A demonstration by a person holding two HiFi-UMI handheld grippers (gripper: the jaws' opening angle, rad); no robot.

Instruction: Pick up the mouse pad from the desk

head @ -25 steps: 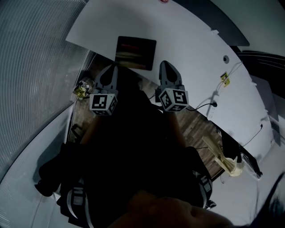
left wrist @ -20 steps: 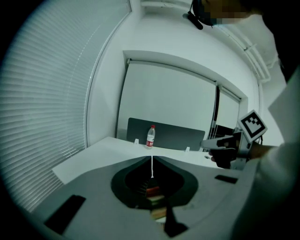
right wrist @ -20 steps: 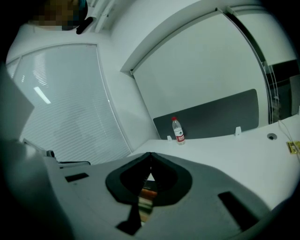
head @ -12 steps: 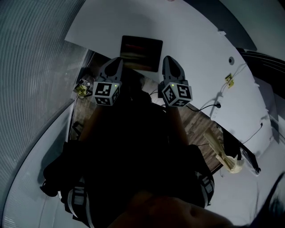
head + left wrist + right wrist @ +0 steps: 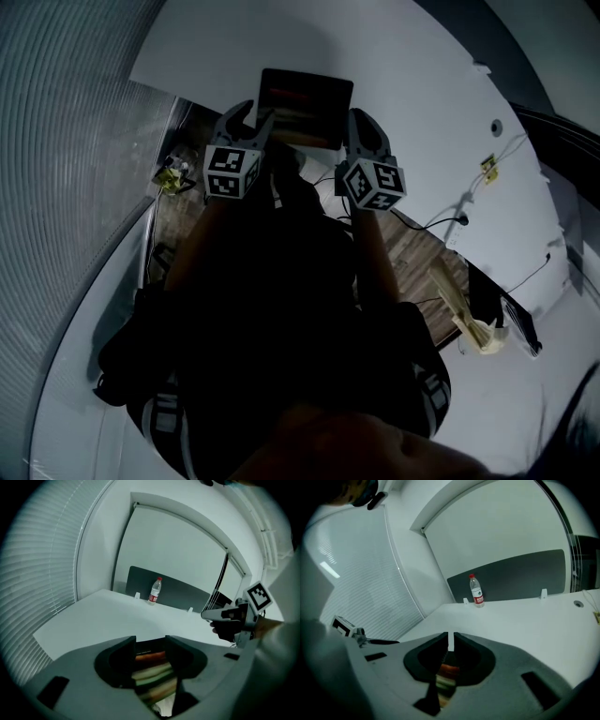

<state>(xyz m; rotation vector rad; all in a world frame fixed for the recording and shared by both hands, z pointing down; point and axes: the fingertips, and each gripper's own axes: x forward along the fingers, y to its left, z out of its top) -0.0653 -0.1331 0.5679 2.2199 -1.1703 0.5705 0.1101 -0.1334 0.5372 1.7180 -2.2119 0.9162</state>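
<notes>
Mouse pad [image 5: 305,105]: one, dark with coloured bands. Grippers: two — left gripper [image 5: 253,117] and right gripper [image 5: 361,120] — each with two fingers [image 5: 123,644]. Marker cubes [image 5: 232,172]: two, one per gripper. Water bottle [image 5: 154,591]: one, clear with a red cap. White surface [image 5: 412,75]: one. Dark partition panel [image 5: 180,596]: one. Small white clips [image 5: 137,595] along the panel's foot: two. Round hole [image 5: 497,125] in the surface: one. Cables [image 5: 459,208] on the surface: at least two; the full number cannot be made out.
</notes>
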